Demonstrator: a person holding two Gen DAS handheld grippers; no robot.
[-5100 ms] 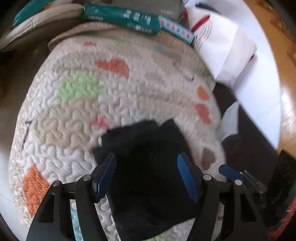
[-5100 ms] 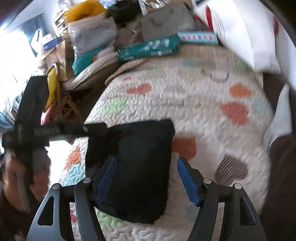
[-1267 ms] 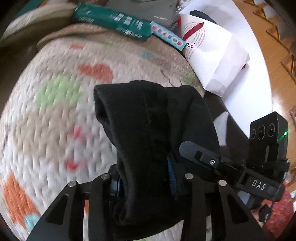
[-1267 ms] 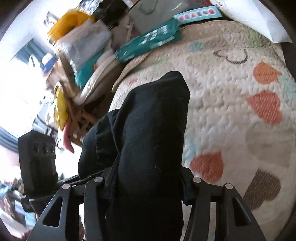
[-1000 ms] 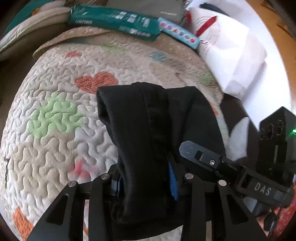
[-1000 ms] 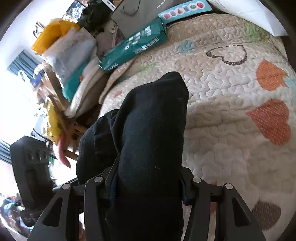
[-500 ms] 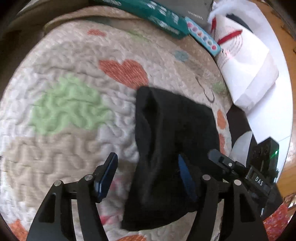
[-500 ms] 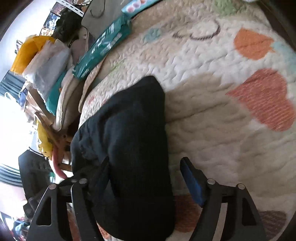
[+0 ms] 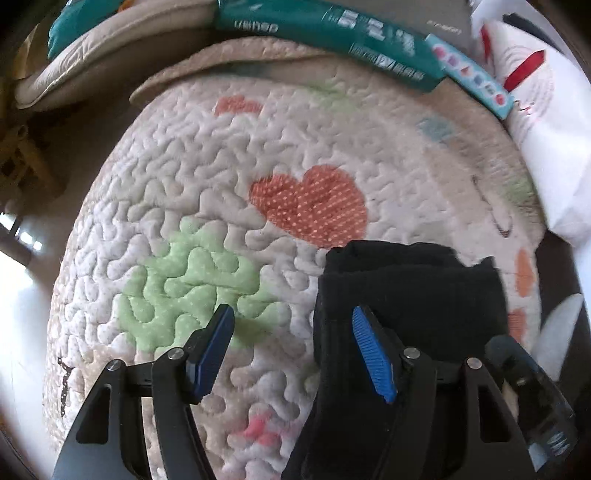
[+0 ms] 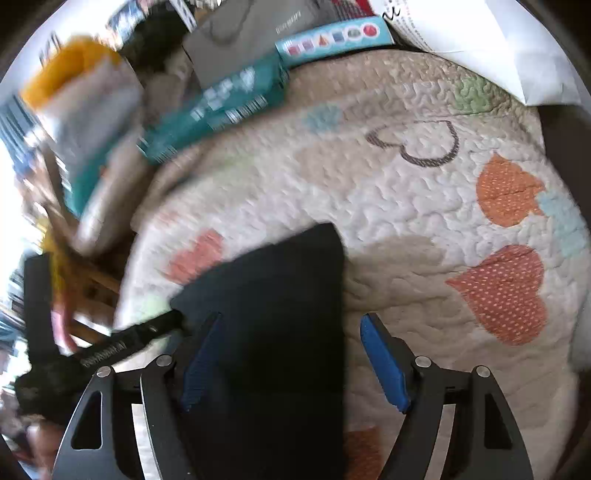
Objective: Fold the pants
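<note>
Black pants [image 9: 406, 295], folded to a thick rectangular bundle, are seen lying on a quilted bedspread [image 9: 221, 184] w/ both grippers spread wide and nothing held. The left gripper [image 9: 291, 347] is set w/ one blue pad over a pale green patch and the other over the bundle's left edge; no grip is applied. The right gripper [image 10: 291, 354] is seen w/ its jaws fully apart, straddling the bundle's right portion; whether the left pad touches the cloth cannot be told owing to blur.

Risks, as judged: the top layer could be dragged or flipped open if a pad is snagged on the soft knit during withdrawal. The bundle is lying near the quilt's near-left edge in the right wrist view, so a nudge could send it sliding off. The left-side layers look uneven, w/ a small flap raised at the far corner, and could spring apart if not pressed flat.

Materials: pants appear to be matte, fleecy fabric, limp and thick at the fold. Quilt is puffy, stitched in wavy meander pattern, cream w/ orange heart [image 9: 310, 206], green and blue patches. A teal packet [image 9: 325, 26] and white paper bag [image 9: 546, 122] are seen at the far end.
</note>
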